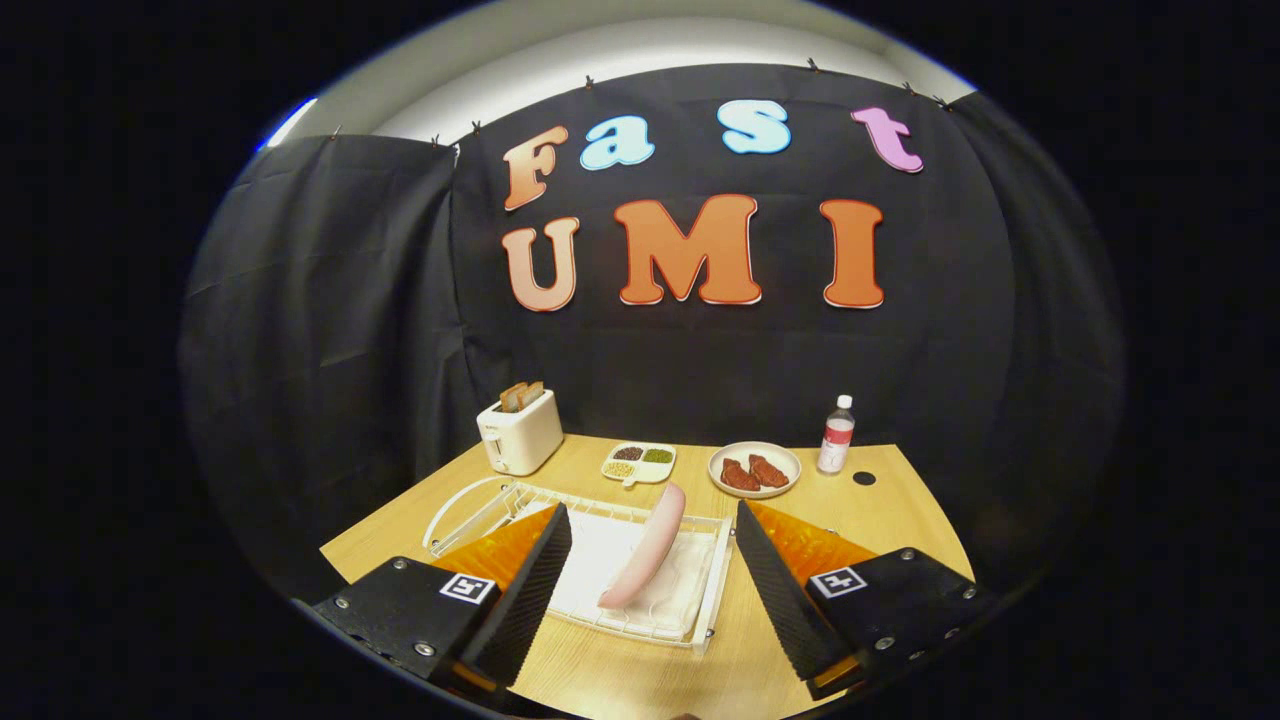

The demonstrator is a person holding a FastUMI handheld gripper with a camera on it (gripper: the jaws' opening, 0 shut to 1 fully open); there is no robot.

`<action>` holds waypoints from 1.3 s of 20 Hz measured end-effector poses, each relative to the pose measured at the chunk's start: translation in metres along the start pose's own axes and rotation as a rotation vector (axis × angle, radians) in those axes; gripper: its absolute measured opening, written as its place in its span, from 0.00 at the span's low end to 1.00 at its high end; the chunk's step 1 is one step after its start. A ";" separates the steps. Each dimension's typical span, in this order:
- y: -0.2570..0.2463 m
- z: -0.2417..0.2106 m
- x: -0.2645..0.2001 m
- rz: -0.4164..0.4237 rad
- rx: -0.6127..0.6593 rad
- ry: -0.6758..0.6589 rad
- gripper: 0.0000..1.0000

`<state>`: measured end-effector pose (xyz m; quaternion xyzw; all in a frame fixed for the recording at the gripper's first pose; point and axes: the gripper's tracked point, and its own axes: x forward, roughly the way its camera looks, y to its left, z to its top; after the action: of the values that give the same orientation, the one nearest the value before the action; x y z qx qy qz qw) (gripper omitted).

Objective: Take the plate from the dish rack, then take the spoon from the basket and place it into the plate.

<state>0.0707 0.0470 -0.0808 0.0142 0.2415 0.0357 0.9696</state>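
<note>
The plate (pixel 648 548), pale pink, stands on edge and leans a little in the white wire dish rack (pixel 700 600), which rests on the wooden table (pixel 620 680). In the gripper view the plate lies between the two fingers and just ahead of them, touching neither. The gripper (pixel 652 578) hovers over the near part of the rack with its fingers spread wide apart, holding nothing. A white cloth or mat (pixel 600 570) lines the rack under the plate.

Beyond the rack, a white toaster (pixel 520 435) with slices of bread in its slots stands at the table's far left. Near it, toward the middle, sits a small divided dish (pixel 640 462) with grains or beans. Beside that is a round plate with two brown pieces of food (pixel 754 470), and next to it a small bottle (pixel 836 434) with a white cap.
</note>
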 end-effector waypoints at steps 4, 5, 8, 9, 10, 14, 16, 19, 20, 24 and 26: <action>-0.001 -0.017 0.026 -0.013 0.031 0.148 0.96; -0.003 -0.020 0.033 -0.020 0.037 0.180 0.96; -0.005 -0.040 0.055 -0.035 0.063 0.295 0.95; -0.006 -0.048 0.061 -0.040 0.075 0.335 0.94; -0.004 -0.052 0.068 -0.046 0.090 0.373 0.92; -0.003 -0.078 0.091 -0.089 0.178 0.479 0.87; -0.006 -0.083 0.103 -0.113 0.178 0.497 0.85; -0.005 -0.090 0.119 -0.133 0.202 0.524 0.81; -0.004 -0.093 0.124 -0.131 0.215 0.537 0.78; -0.003 -0.105 0.144 -0.150 0.246 0.574 0.67; -0.001 -0.112 0.151 -0.159 0.248 0.592 0.60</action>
<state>0.1509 0.0590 -0.2499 0.1024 0.5158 -0.0672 0.8479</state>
